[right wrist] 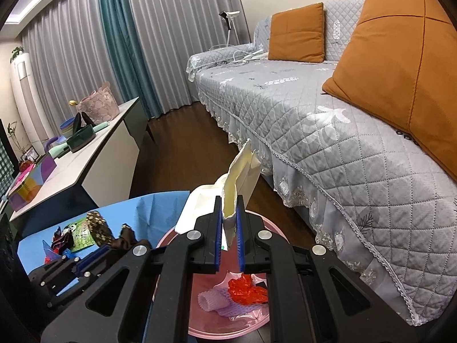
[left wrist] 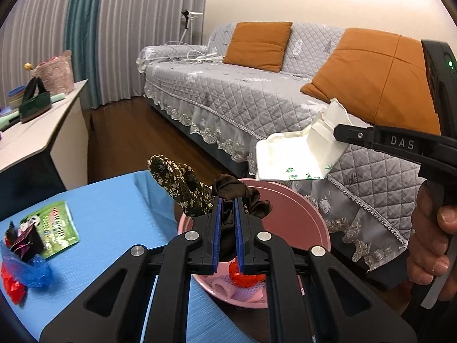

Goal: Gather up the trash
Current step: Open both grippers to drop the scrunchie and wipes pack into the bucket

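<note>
My left gripper is shut on a dark brown scrunchie with a floral cloth piece hanging from it, held over the pink bin. My right gripper is shut on a crumpled white paper packet, also above the pink bin. The packet and right gripper show in the left wrist view at upper right. Red plastic and lilac foam netting lie inside the bin.
A blue table holds a green panda wrapper, blue and red plastic scraps. A grey quilted sofa with orange cushions stands right. A white side table with containers stands left.
</note>
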The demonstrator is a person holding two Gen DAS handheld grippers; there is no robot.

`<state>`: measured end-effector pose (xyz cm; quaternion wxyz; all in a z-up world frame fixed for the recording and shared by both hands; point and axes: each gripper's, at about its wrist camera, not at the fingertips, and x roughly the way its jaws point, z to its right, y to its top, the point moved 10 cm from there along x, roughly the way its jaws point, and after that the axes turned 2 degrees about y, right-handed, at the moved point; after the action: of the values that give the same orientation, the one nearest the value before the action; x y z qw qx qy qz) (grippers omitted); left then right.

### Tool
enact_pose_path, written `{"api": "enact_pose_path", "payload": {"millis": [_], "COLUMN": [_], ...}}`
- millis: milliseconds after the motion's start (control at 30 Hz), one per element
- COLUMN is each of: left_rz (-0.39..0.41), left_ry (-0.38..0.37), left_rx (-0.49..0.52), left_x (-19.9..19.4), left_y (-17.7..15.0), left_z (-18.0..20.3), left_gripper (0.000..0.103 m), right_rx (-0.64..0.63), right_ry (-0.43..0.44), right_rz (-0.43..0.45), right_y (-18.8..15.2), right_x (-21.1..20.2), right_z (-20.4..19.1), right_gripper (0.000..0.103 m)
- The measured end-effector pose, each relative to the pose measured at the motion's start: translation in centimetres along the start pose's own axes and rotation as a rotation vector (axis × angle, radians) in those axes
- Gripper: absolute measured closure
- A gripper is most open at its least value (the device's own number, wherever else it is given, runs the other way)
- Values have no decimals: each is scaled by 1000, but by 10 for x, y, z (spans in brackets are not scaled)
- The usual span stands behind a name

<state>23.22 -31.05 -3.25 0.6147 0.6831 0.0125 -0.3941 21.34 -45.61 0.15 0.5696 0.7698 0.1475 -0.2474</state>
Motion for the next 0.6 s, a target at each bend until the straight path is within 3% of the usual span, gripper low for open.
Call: {"api": "enact_pose_path", "payload": {"millis": [133, 167, 200, 267, 300, 600], "left_rz": [-22, -35, -43, -51, -50, -47], "left_ry": [-25, -39, -43, -41, -37, 7], "left_rx": [8, 11, 14, 23, 22, -17], "left_x": [10, 13, 15, 15, 14, -14], "left_y": [-2, -4, -5, -7, -8, -16], "left_z": [6, 8, 9, 9, 7, -20], "left_gripper": [93, 88, 83, 64, 64, 64], "right_rx": [11, 19, 25, 36, 39, 41], "right_ry": [-16, -24, -26, -41, -47, -49], "right_rz": [-9, -17, -19, -17, -16, -8], "right_y": [-1, -2, -2, -2, -1, 1], "right_x": [4, 5, 6, 6, 6, 3], "right_z": [4, 6, 8, 12, 14, 8], "right_gripper": [87, 86, 76, 59, 51, 50]}}
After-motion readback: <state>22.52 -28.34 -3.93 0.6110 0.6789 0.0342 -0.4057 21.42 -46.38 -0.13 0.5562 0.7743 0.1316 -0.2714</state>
